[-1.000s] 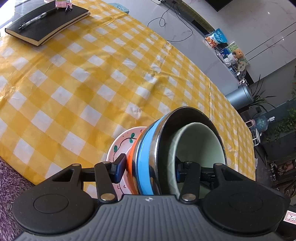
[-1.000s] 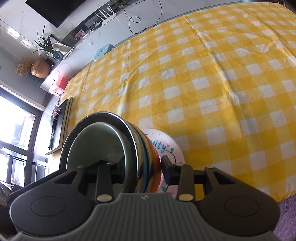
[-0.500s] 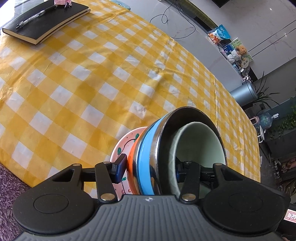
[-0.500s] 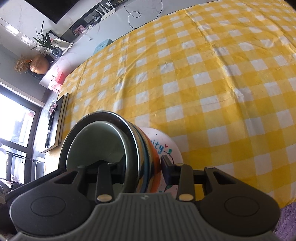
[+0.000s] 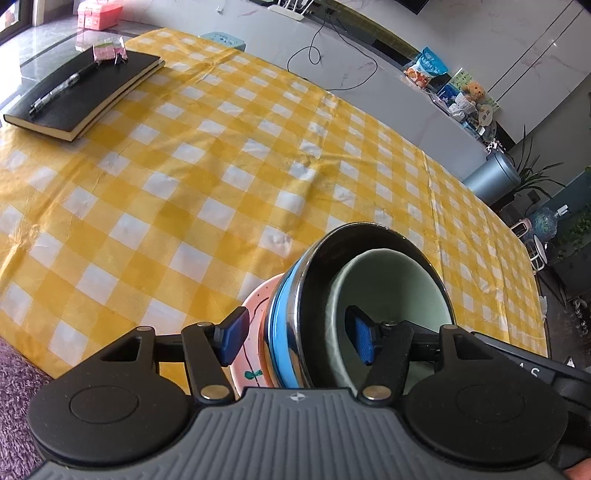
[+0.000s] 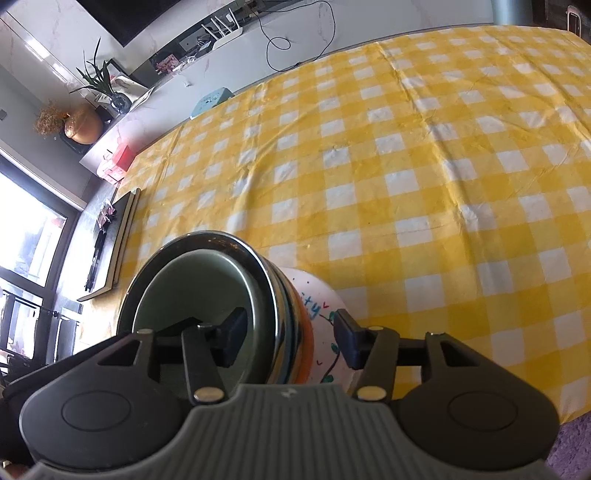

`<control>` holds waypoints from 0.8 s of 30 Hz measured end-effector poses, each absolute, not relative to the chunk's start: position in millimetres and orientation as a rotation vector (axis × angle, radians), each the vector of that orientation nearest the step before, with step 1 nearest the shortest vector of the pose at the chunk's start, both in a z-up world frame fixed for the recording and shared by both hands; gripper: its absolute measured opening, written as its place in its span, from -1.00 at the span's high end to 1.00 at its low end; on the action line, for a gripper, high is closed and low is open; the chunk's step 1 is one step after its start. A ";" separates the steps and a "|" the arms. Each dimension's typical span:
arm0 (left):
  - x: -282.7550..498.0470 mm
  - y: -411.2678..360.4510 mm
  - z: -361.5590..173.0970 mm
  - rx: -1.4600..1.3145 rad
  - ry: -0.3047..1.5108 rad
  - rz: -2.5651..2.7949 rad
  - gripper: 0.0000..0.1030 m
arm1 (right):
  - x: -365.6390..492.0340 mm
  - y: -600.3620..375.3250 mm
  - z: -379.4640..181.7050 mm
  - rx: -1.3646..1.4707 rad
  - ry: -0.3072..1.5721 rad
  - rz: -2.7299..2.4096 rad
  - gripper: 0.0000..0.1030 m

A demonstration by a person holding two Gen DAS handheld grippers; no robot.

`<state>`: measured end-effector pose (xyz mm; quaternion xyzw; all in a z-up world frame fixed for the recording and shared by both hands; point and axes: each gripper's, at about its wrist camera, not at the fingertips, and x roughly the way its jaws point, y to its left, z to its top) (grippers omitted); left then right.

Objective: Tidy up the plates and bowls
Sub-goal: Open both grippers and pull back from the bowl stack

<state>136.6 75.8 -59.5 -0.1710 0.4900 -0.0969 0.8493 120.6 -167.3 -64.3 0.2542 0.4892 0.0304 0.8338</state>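
A stack of nested dishes is held between both grippers above the yellow checked table. It has a pale green bowl (image 5: 391, 295) inside a steel bowl (image 5: 314, 266), blue and orange rims (image 5: 277, 317), and a painted pink plate (image 5: 255, 306) underneath. My left gripper (image 5: 297, 341) straddles the stack's edge, one finger under the plate, one inside the green bowl. In the right wrist view my right gripper (image 6: 290, 341) clamps the opposite edge of the same stack (image 6: 273, 295), over the white plate with lettering (image 6: 321, 299).
A black notebook (image 5: 88, 92) with a pen on it lies at the table's far left. A pink box (image 5: 99, 11) and a teal object (image 5: 223, 38) sit beyond the far edge. A purple rug (image 5: 14, 384) lies below the near edge.
Both grippers have moved with the stack and tilted, so more of the room beyond the table shows. The hold on the stack looks unchanged.
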 end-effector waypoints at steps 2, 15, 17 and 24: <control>130.5 75.4 -50.7 -0.326 0.987 -0.192 -0.40 | 116.6 -168.2 -59.2 0.525 1.014 0.065 -0.02; 38.8 50.9 28.0 0.054 0.549 -0.230 -0.40 | 43.0 -172.6 5.1 0.221 0.691 0.047 -0.15; 25.0 45.3 28.6 0.095 0.529 -0.234 -0.40 | 26.9 -171.2 10.0 0.179 0.656 0.049 -0.17; -10.6 40.6 22.0 0.136 0.477 -0.164 -0.44 | -23.9 -158.0 8.1 0.060 0.593 0.042 -0.27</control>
